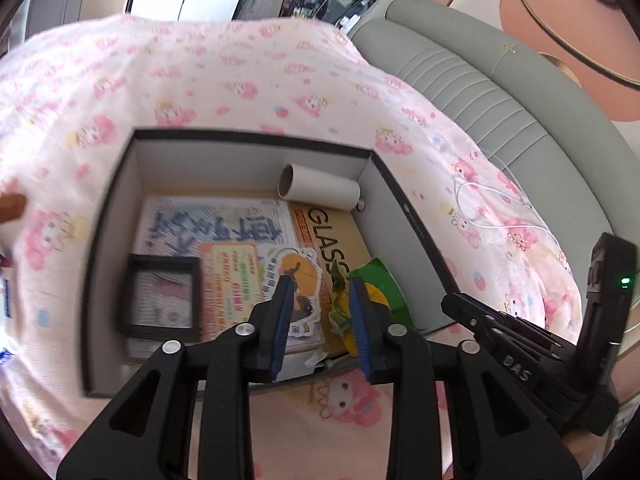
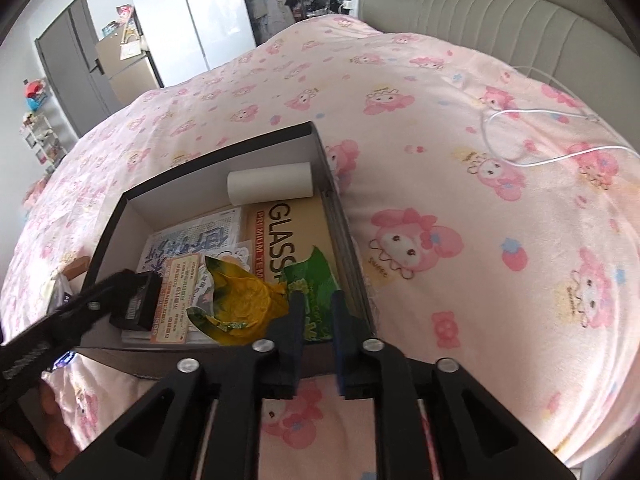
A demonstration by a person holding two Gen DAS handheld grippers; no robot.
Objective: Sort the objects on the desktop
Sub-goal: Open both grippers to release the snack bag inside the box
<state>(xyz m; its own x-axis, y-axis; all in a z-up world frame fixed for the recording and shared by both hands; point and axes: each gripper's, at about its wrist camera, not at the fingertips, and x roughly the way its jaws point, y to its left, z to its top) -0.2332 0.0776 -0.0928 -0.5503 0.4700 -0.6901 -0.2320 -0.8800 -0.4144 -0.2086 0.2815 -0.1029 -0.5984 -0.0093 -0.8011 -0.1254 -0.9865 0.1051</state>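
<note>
While poised over the near wall of the open box (image 1: 252,136), held the left tongs (image 1: 320,284) released, blue pads spread wide and gripping nothing. Aimed them down and forward, tips above a cartoon sticker (image 1: 298,276) and a crumpled yellow-green wrapper (image 1: 344,308). Held the right tongs (image 2: 318,300) just beside, at the box's right near corner, also released but with a narrower gap and nothing clamped. Pointed those at a green packet (image 2: 316,280) leaning by the right wall.

Found the sorted things lying inside the box: a cardboard tube (image 1: 320,190) on its side against the far wall, a tan "GLASS" package (image 1: 328,224) flat below it, a booklet with blue characters (image 1: 208,224) to the left, an orange card (image 1: 228,276) on top of that, and a black square frame case (image 1: 162,296) near the left wall.

Saw no desk; found the box resting on a bed under a pink cartoon-print sheet (image 2: 440,160), with a white cable (image 2: 520,136) looped on it well to the right. Noted a padded grey-green headboard (image 2: 480,8) behind, plus a grey door (image 2: 68,60) and white wardrobe panels (image 2: 200,8) at the far side of the room.
</note>
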